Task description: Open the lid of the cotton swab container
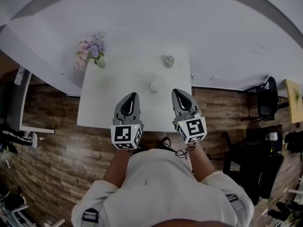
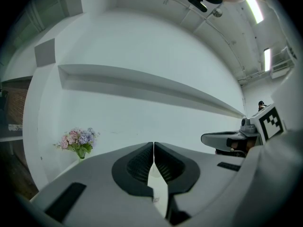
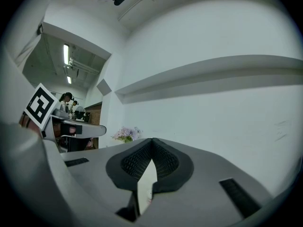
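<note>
Two small round items stand on the white table (image 1: 109,103) in the head view: a white container (image 1: 155,86) near the middle and a beige one (image 1: 168,60) at the far edge. I cannot tell which one holds the cotton swabs. My left gripper (image 1: 133,95) hovers over the table's near part, left of the white container, shut and empty. On the other side of that container is my right gripper (image 1: 176,91), also shut with nothing in it. Both point level at the white wall. In the gripper views the left gripper (image 2: 154,144) and the right gripper (image 3: 152,141) have their pads pressed together; neither container shows there.
A vase of pink and purple flowers (image 1: 91,48) stands at the table's far left corner, also seen as flowers (image 2: 78,141) and flowers (image 3: 125,134) in the gripper views. A white wall with a ledge (image 2: 142,86) runs behind the table. Wooden floor (image 1: 47,150) surrounds it, with black chairs (image 1: 265,103) at the right.
</note>
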A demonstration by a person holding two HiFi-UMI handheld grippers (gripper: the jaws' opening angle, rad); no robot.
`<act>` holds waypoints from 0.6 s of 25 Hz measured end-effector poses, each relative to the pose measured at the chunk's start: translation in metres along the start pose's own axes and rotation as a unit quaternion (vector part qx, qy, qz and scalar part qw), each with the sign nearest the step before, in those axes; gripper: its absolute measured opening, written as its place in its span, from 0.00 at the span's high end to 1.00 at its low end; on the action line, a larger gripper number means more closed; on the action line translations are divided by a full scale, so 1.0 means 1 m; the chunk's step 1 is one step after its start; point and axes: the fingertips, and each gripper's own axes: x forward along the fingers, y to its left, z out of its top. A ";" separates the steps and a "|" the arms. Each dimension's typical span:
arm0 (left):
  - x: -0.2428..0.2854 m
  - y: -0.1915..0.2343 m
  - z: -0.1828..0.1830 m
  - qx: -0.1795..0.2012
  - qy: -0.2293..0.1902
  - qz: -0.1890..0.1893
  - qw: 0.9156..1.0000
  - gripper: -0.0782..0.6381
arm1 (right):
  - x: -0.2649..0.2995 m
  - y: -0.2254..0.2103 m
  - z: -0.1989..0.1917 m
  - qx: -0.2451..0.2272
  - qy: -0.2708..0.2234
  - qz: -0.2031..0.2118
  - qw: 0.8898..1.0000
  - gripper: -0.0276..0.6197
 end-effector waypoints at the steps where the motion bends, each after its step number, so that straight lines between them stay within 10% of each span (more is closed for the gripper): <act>1: 0.000 0.002 -0.001 0.000 0.000 0.001 1.000 0.86 | 0.000 0.001 0.000 -0.001 0.000 0.001 1.000 0.96; 15: -0.008 0.000 -0.009 0.000 0.005 -0.017 1.000 0.86 | -0.004 0.013 0.001 -0.012 0.005 -0.004 1.000 0.96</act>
